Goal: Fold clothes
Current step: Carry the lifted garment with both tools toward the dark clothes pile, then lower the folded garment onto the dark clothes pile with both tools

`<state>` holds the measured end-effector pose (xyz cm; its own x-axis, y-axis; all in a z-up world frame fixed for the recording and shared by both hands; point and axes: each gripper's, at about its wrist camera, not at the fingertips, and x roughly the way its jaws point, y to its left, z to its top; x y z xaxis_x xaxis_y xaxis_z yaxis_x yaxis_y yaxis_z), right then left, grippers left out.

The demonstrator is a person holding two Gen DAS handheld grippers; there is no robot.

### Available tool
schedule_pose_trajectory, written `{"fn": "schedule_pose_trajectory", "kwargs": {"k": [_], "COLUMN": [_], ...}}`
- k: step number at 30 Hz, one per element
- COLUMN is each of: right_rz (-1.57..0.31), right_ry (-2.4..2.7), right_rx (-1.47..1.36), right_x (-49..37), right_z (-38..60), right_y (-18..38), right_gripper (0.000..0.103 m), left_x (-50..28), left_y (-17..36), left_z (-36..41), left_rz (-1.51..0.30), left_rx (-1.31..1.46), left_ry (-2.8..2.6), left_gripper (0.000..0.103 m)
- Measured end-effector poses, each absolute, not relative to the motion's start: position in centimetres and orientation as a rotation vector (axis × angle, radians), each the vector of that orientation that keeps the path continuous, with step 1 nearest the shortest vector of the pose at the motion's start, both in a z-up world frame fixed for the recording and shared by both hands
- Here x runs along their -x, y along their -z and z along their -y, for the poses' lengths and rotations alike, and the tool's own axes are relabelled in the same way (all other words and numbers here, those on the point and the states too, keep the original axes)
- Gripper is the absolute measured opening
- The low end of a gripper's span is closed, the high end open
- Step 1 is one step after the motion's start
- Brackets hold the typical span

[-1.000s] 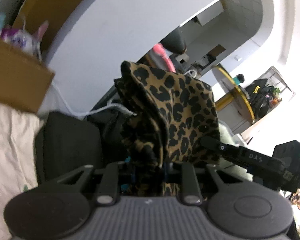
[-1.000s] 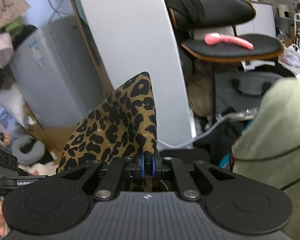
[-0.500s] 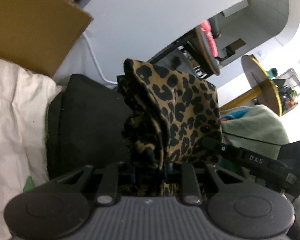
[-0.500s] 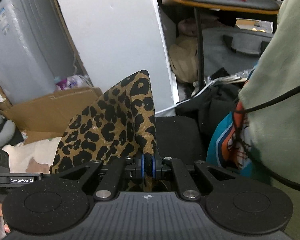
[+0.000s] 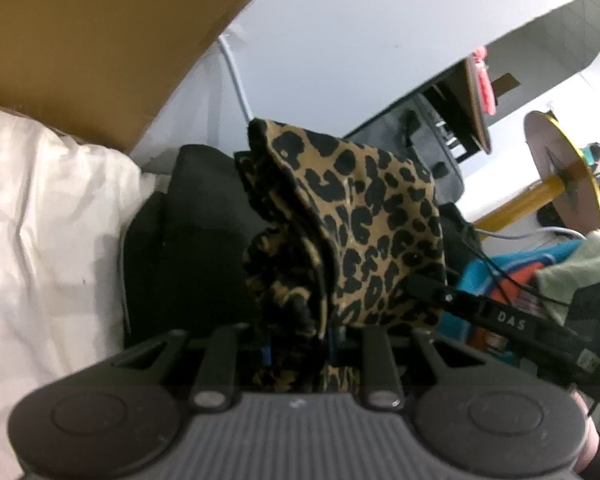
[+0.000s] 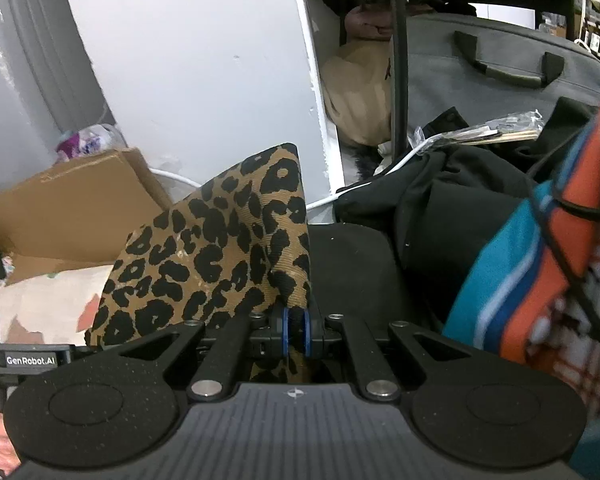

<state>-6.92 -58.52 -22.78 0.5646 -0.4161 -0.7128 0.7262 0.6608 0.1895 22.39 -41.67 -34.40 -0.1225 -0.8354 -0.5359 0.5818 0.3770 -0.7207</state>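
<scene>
A leopard-print garment (image 5: 364, 232) is held by both grippers. My left gripper (image 5: 298, 352) is shut on a bunched edge of it, and the cloth stands up in front of the camera. My right gripper (image 6: 295, 330) is shut on another edge of the same garment (image 6: 220, 256), which rises as a pointed flap to the left. The right gripper's body (image 5: 500, 316) shows at the right in the left wrist view. The fingertips of both are mostly hidden by cloth.
A black folded item (image 5: 196, 240) lies below on a white sheet (image 5: 40, 220). A cardboard box (image 6: 72, 204) stands at the left by a white wall (image 6: 196, 60). A pile of clothes with a blue and orange garment (image 6: 532, 264) and a grey bag (image 6: 500, 64) are at the right.
Both grippers have tilted and moved downward with the leopard garment; the chair has slid up out of view and the sheet, box and black item have come closer.
</scene>
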Motion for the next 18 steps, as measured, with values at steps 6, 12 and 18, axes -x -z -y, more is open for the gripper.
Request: {"fn": "schedule_pose_trajectory", "kwargs": {"k": [6, 12, 18], "right_rz": [-0.699, -0.69, -0.719], "right_ry": [0.738, 0.772, 0.765], "right_rx": [-0.473, -0.482, -0.522], "right_x": [5.1, 4.2, 3.8], "right_z": [60.7, 62.9, 63.6], "right_y": [24.6, 26.0, 27.7], "right_gripper": [0.006, 0.0, 0.001], "left_x": [-23.8, -24.9, -25.6], "left_y": [36.0, 37.7, 38.9], "left_z": [43.6, 44.3, 44.0], "left_rz": [-1.179, -1.189, -1.22], "left_rx": [0.255, 0.254, 0.294], "left_ry": [1.204, 1.18, 1.172], "left_gripper": [0.024, 0.024, 0.025]}}
